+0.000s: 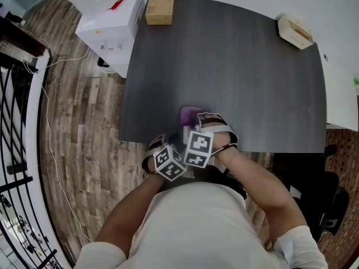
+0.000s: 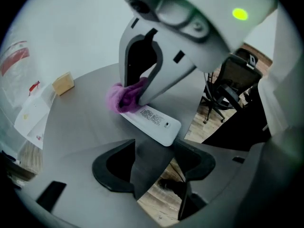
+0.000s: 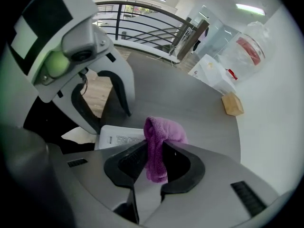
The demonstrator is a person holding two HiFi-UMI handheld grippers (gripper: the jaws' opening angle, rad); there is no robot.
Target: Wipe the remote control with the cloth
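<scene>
A white remote control point(image 2: 152, 123) lies label side up near the front edge of the dark grey table point(image 1: 252, 83). A purple cloth point(image 3: 161, 132) is pinched in my right gripper point(image 3: 154, 148), which is shut on it. The cloth point(image 2: 124, 98) rests on the remote's far end. My left gripper point(image 2: 154, 167) is open, its jaws just short of the remote's near end, with nothing between them. In the head view both grippers sit close together at the table's front edge. There the cloth point(image 1: 188, 115) shows ahead of the right gripper point(image 1: 210, 121), and the remote is hidden.
A wooden box point(image 1: 160, 5) stands at the table's back left, and a pale box point(image 1: 295, 31) at the back right. A white cabinet point(image 1: 109, 24) stands left of the table. A black office chair point(image 2: 228, 87) is on the right, and a railing point(image 1: 17, 122) on the far left.
</scene>
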